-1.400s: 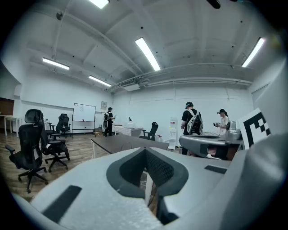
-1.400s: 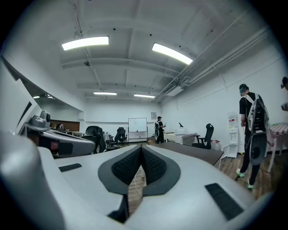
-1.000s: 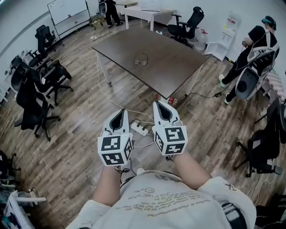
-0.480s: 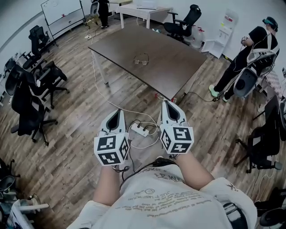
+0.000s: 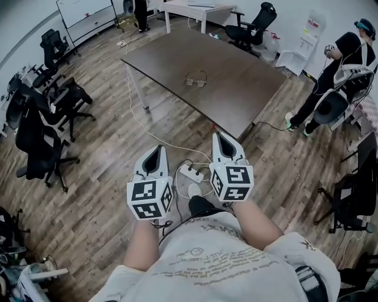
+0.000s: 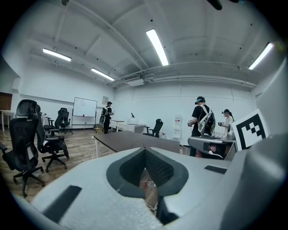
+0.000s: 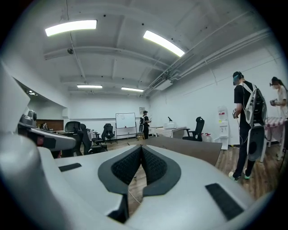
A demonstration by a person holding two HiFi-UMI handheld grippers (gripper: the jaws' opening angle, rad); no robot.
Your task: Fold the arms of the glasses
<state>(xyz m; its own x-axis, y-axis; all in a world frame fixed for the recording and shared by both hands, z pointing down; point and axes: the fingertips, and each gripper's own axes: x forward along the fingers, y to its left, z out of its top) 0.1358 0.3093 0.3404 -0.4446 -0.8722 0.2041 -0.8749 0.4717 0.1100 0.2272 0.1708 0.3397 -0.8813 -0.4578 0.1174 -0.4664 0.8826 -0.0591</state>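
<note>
Ahead of the left tool [image 5: 156, 148] and the right tool [image 5: 220, 135], open floor [image 5: 106, 153] reaches the tabletop [image 5: 236, 88] edge; the glasses [image 5: 196, 78] lie beyond it. Both tools are closed and empty, held side by side, nearly level.

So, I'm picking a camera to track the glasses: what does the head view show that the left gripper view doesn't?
Only the head view: the glasses lying on the table, and the power strip on the floor. Only the left gripper view: the ceiling lights and the left tongs up close, shut with nothing between them. Both: the table, the whiteboard and the black office chairs.
</note>
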